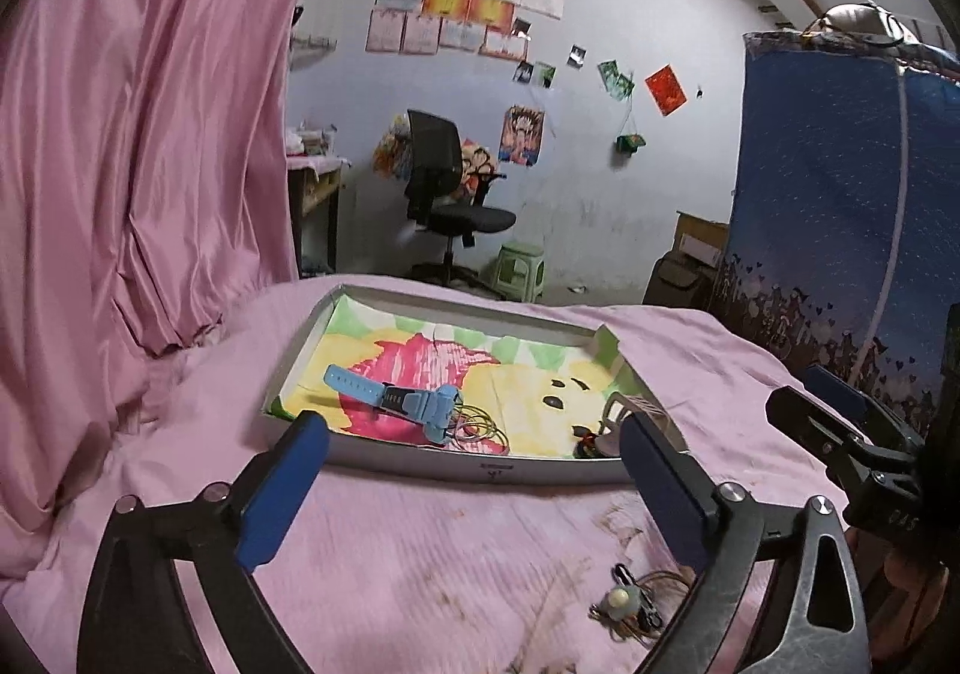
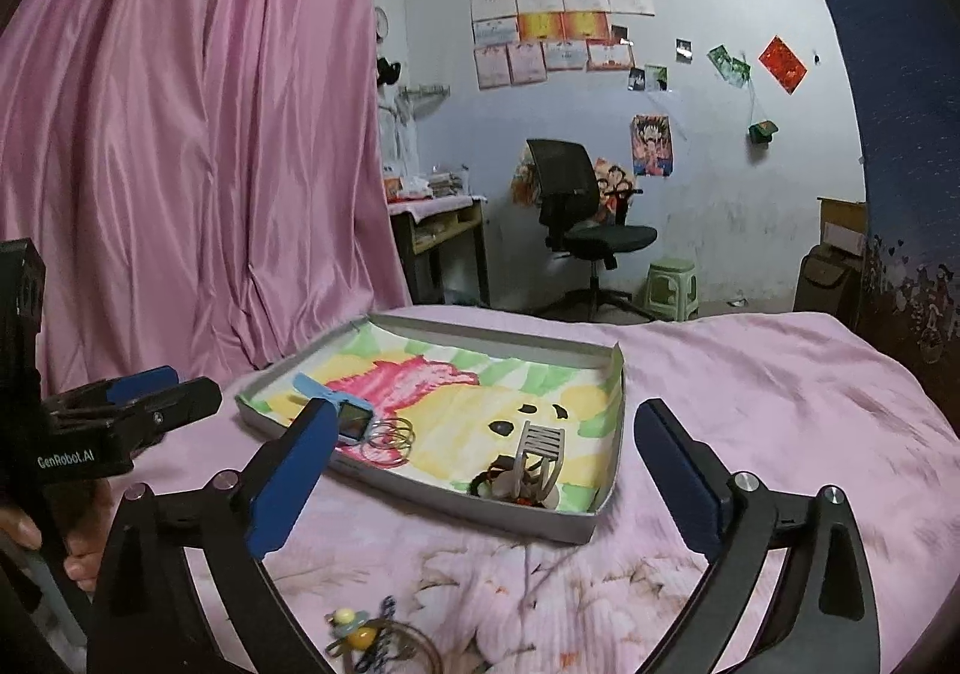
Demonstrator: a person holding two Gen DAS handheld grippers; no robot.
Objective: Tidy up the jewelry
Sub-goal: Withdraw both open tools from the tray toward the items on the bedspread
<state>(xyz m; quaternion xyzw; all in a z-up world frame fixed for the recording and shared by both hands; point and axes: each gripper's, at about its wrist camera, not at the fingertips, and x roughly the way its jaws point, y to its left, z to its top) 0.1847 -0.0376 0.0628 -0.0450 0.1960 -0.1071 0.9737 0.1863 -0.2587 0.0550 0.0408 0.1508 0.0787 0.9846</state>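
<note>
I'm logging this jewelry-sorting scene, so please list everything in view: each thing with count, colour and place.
tray: one, grey rim, coloured drawing lining it, on the bed
watch: one, light blue strap, left part of tray
bangles: a few thin rings, metallic, beside the watch
hair claw: one, grey, tray's near right corner, over dark small items
loose trinkets: small tangle, yellowish beads and cord, on the bedspread before the tray
bedspread: one, pink
curtain: one, pink, left
office chair: one, black, by the far wall
stool: one, green, beside the chair
left hand-held gripper: blue pads, open, empty
right hand-held gripper: blue pads, open, empty
</note>
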